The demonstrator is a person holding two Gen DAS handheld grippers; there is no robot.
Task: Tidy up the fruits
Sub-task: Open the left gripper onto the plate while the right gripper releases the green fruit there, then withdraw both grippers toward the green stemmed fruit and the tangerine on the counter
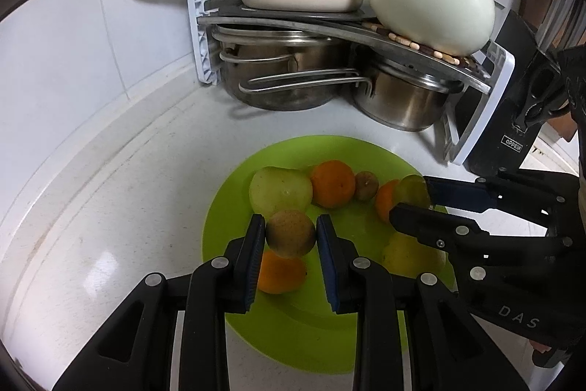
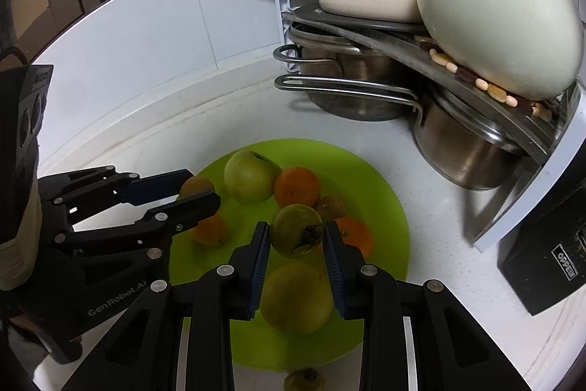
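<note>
Holding: left tongs point(image 1: 291, 233) pinch a brown fruit point(image 1: 290, 232); right tongs point(image 2: 296, 237) pinch a green fruit point(image 2: 297, 234).
Where: both over the plate point(image 2: 381, 193).
Count: three oranges, two apples.

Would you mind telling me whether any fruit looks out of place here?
Yes: one small greenish fruit with a dried calyx lies on the white counter just off the near edge of the green plate, while the other loose fruit sits on the plate. Nothing looks spilled or damaged.

Black tool point(image 1: 290, 237), blue pads point(image 1: 256, 244), silver rivets
</note>
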